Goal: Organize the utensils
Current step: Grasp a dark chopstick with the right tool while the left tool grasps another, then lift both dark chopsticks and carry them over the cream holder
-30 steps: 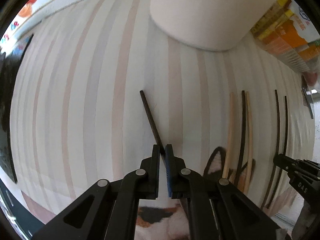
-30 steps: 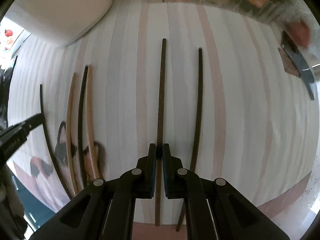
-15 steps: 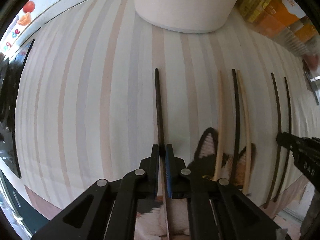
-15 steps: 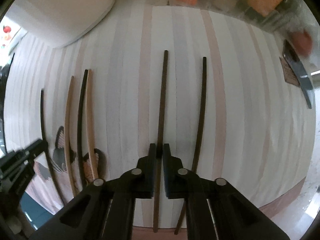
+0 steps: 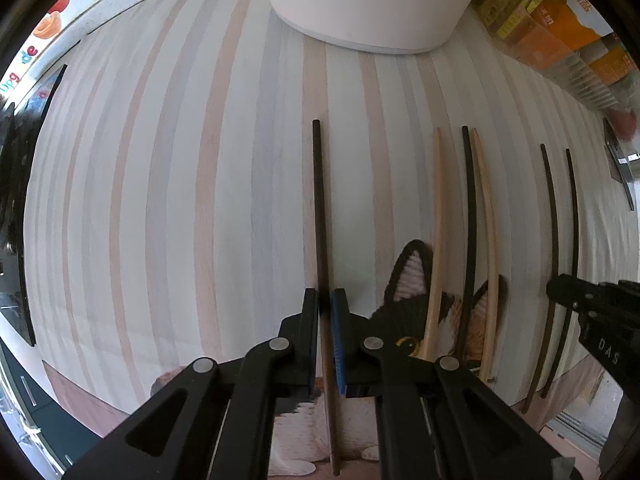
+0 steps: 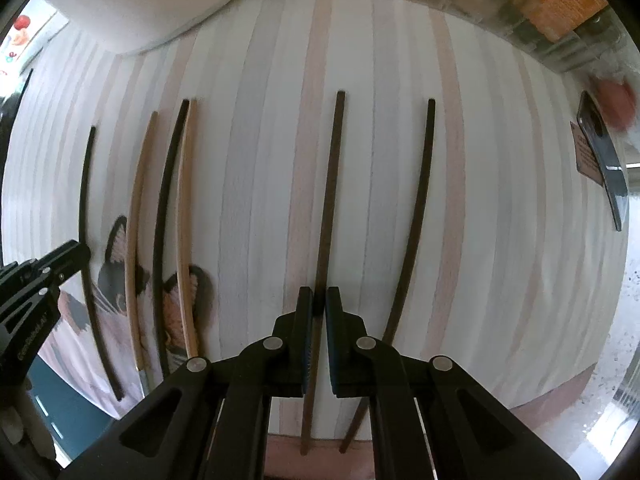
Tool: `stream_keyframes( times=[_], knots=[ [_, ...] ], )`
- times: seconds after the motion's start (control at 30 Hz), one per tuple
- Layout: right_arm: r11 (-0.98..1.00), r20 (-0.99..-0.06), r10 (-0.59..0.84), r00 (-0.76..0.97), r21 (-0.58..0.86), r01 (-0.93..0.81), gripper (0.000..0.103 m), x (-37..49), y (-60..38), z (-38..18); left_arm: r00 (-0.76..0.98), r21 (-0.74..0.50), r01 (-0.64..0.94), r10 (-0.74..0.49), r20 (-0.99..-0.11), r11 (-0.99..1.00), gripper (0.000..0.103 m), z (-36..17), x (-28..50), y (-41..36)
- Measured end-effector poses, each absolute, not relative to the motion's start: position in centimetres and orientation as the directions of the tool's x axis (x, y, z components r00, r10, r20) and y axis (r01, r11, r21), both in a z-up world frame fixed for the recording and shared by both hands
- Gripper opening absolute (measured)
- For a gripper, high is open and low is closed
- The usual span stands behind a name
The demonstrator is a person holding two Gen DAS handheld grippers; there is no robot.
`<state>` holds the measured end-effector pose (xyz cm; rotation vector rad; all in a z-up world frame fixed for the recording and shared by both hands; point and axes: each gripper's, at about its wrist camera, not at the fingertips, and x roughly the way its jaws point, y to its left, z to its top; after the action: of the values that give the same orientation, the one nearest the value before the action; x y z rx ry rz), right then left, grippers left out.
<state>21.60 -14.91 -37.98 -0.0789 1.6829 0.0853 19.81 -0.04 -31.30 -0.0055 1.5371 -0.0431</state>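
Now | left tongs (image 5: 325, 304) clenched on black chopstick (image 5: 319, 200) | right tongs (image 6: 315, 302) clenched on dark-brown chopstick (image 6: 330, 184)

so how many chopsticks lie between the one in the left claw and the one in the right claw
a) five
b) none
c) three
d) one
c: between the black chopstick pinched in the left claw and the dark brown chopstick in the right claw lie two tan chopsticks with a black one between them.
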Motion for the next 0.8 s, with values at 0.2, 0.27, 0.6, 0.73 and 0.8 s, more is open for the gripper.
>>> stream_keyframes(
  times=[0.2, 0.27, 0.6, 0.73, 0.8],
  knots=[
    [0.993, -0.992, -0.006, -0.123, 0.008, -0.116, 0.008, 21.5, -14.5, -38.2, 0.033, -0.026, 0.024, -0.026, -0.999, 0.999, 0.005, -31.4, 20.1, -0.3],
    [0.992, -0.992, -0.02, -0.127, -0.005, -0.122, 0.008, 21.6, -14.2, -38.1, 0.033, -0.022, 0.027, -0.023, -0.999, 0.999, 0.005, -31.1, 20.0, -0.2],
    [0.991, -0.992, -0.036, -0.122, -0.02, -0.131, 0.008, 21.5, -13.9, -38.6, 0.028, -0.013, 0.037, -0.014, -1.0, 0.999, 0.005, -31.2, 20.1, -0.4],
    [0.99, -0.992, -0.048, -0.117, -0.031, -0.138, 0.009, 21.4, -13.9, -38.5, 0.02, -0.005, 0.043, -0.006, -1.0, 0.999, 0.004, -31.2, 20.2, -0.4],
    [0.988, -0.992, -0.067, -0.109, -0.051, -0.147, 0.009, 21.3, -13.3, -38.4, 0.022, -0.001, 0.048, -0.002, -1.0, 0.999, 0.004, -31.3, 20.2, -0.6]
  ],
)
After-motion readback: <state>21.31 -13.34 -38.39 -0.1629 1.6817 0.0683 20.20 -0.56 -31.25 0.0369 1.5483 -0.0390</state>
